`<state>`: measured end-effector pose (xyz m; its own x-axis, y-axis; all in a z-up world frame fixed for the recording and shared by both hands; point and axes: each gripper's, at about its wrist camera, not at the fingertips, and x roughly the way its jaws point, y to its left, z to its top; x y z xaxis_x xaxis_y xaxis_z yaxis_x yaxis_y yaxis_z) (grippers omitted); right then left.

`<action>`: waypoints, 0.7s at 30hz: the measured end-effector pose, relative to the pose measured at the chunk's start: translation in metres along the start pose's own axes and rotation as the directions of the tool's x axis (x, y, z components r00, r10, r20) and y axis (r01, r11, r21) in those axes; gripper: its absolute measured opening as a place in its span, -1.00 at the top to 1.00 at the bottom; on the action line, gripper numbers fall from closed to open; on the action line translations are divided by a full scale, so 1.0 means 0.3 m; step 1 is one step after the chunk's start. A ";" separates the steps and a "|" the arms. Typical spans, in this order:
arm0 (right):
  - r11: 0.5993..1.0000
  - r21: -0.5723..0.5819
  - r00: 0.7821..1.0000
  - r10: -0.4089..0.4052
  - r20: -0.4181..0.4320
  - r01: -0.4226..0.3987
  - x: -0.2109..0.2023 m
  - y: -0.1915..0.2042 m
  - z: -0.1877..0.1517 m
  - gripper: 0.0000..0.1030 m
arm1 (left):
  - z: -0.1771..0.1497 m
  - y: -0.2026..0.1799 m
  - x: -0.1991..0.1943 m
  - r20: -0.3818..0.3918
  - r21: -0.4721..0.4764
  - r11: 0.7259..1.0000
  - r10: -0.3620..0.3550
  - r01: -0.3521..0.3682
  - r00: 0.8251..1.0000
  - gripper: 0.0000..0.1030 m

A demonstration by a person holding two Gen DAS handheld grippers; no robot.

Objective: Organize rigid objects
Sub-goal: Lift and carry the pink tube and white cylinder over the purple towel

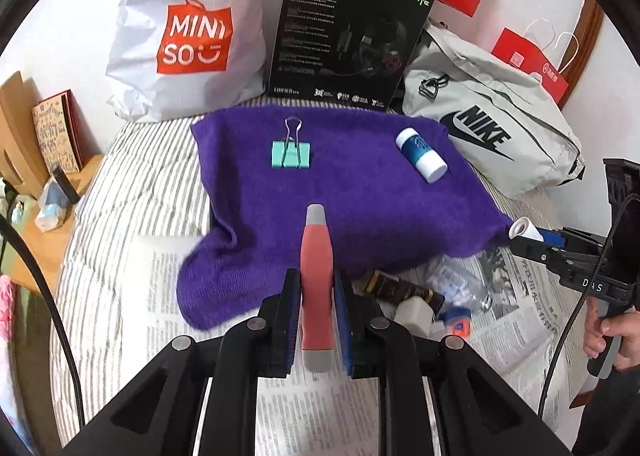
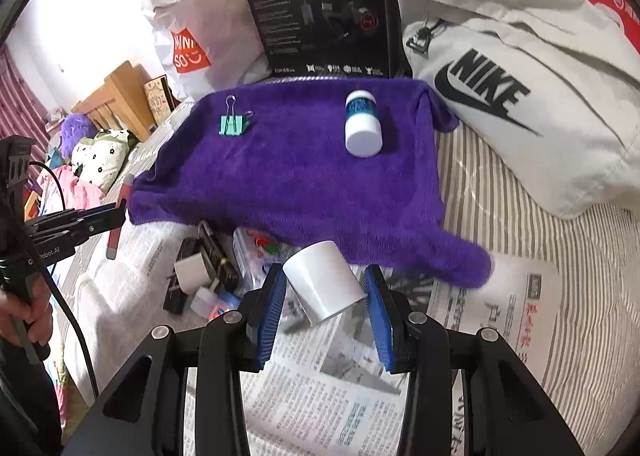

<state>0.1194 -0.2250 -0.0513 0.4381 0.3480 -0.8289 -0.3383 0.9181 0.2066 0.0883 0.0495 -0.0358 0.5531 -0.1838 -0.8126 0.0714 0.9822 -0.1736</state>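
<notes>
My left gripper (image 1: 316, 284) is shut on a red utility knife with grey ends (image 1: 317, 280), held over the near edge of the purple towel (image 1: 360, 196). My right gripper (image 2: 325, 278) is shut on a white cup-shaped container (image 2: 326, 283), tilted, above the newspaper near the towel's front edge. On the towel lie a teal binder clip (image 1: 290, 152) (image 2: 234, 123) at the left and a white and blue bottle (image 1: 421, 154) (image 2: 362, 124) at the right. The right gripper also shows in the left wrist view (image 1: 524, 234), and the left gripper with the knife in the right wrist view (image 2: 120, 216).
A pile of small items (image 2: 216, 276) lies on newspaper (image 2: 340, 396) between the grippers. Behind the towel stand a Miniso bag (image 1: 192, 36), a black headset box (image 1: 344, 36) and a grey Nike bag (image 1: 488, 128). A wooden bedside shelf (image 1: 24, 160) is at the left.
</notes>
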 end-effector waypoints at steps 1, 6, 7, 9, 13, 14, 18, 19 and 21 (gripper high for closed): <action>1.000 -0.002 1.000 0.000 0.002 0.000 0.001 0.000 0.010 0.22 | 0.011 0.003 0.004 0.002 0.001 1.000 -0.001 0.001 1.000 0.68; 1.000 -0.009 1.000 -0.009 0.013 0.009 0.010 -0.005 0.064 0.22 | 0.064 0.021 0.029 0.005 0.002 1.000 0.005 -0.005 1.000 0.68; 1.000 -0.008 1.000 -0.009 0.013 0.010 0.012 -0.007 0.074 0.22 | 0.075 0.025 0.037 0.005 0.002 1.000 0.004 -0.004 1.000 0.68; 1.000 -0.006 1.000 -0.013 0.014 0.013 0.020 -0.015 0.094 0.22 | 0.095 0.033 0.054 0.001 0.000 1.000 0.007 -0.007 1.000 0.68; 1.000 0.002 1.000 -0.027 0.009 0.027 0.047 -0.036 0.132 0.22 | 0.134 0.049 0.092 -0.006 -0.005 1.000 0.010 -0.010 1.000 0.68; 0.999 0.004 0.999 -0.031 0.008 0.031 0.055 -0.042 0.143 0.22 | 0.144 0.052 0.103 -0.009 -0.006 1.000 0.011 -0.011 1.000 0.68; 0.999 0.017 0.999 -0.043 -0.003 0.043 0.095 -0.068 0.188 0.22 | 0.179 0.066 0.153 -0.022 -0.011 1.000 0.022 -0.022 1.000 0.68; 0.999 0.017 0.999 -0.051 -0.007 0.051 0.107 -0.071 0.197 0.22 | 0.186 0.070 0.164 -0.025 -0.011 1.000 0.024 -0.024 0.999 0.68; 0.998 0.015 0.998 -0.055 -0.015 0.056 0.129 -0.078 0.215 0.22 | 0.201 0.080 0.190 -0.033 -0.017 1.000 0.025 -0.026 0.999 0.68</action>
<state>0.1979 -0.2207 -0.0547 0.4440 0.2938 -0.8465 -0.3007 0.9388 0.1681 0.1717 0.0649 -0.0527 0.5272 -0.1604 -0.8344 0.0429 0.9858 -0.1624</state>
